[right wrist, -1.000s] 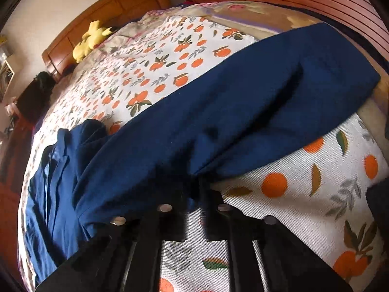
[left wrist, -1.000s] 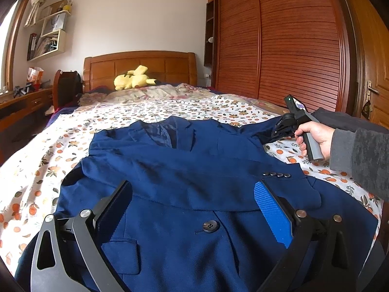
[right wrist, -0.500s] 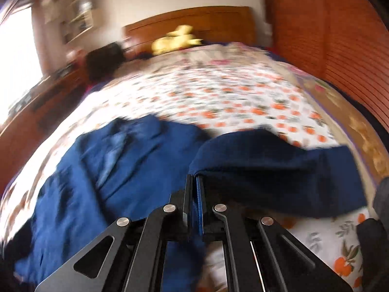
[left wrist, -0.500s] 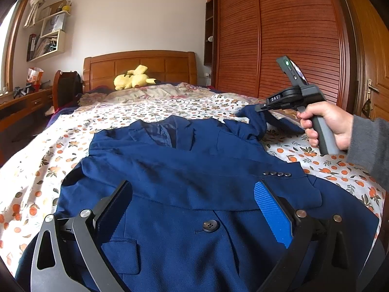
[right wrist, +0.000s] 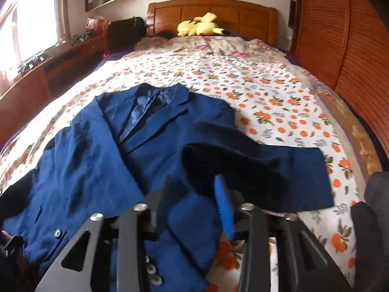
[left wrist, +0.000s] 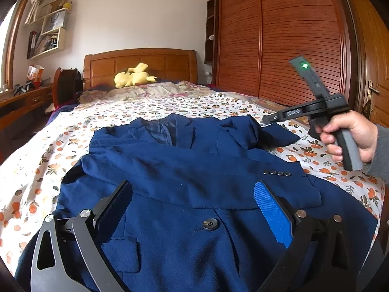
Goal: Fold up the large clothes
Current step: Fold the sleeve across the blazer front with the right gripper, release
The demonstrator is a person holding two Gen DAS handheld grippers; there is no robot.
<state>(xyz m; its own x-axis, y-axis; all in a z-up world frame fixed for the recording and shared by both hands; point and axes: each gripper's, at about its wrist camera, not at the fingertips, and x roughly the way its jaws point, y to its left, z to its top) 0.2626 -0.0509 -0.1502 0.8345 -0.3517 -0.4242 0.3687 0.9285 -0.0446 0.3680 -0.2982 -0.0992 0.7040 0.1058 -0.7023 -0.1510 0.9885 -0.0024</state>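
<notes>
A navy blue blazer (left wrist: 184,170) lies face up on the orange-patterned bedsheet (left wrist: 36,170), collar toward the headboard. My left gripper (left wrist: 194,194) hovers open over its lower front near the black button (left wrist: 211,223), with nothing between the fingers. A hand (left wrist: 347,133) holds my right gripper (left wrist: 267,119) above the blazer's right sleeve (left wrist: 277,136). In the right wrist view the right gripper (right wrist: 192,202) has its jaws opening. The sleeve (right wrist: 255,168) lies doubled back just beyond the tips, and the pads are not pressing on it.
A yellow plush toy (left wrist: 133,75) rests by the wooden headboard (left wrist: 138,60). A louvred wooden wardrobe (left wrist: 291,36) runs along the right of the bed. A desk (left wrist: 22,99) and wall shelves (left wrist: 46,36) stand at the left. A dark garment (right wrist: 374,219) sits at the right edge.
The right gripper, shut on the sleeve, lifted it off the bed and carried it toward the blazer while rolling upright. Its jaws have now parted and the sleeve has dropped. The left gripper stayed still.
</notes>
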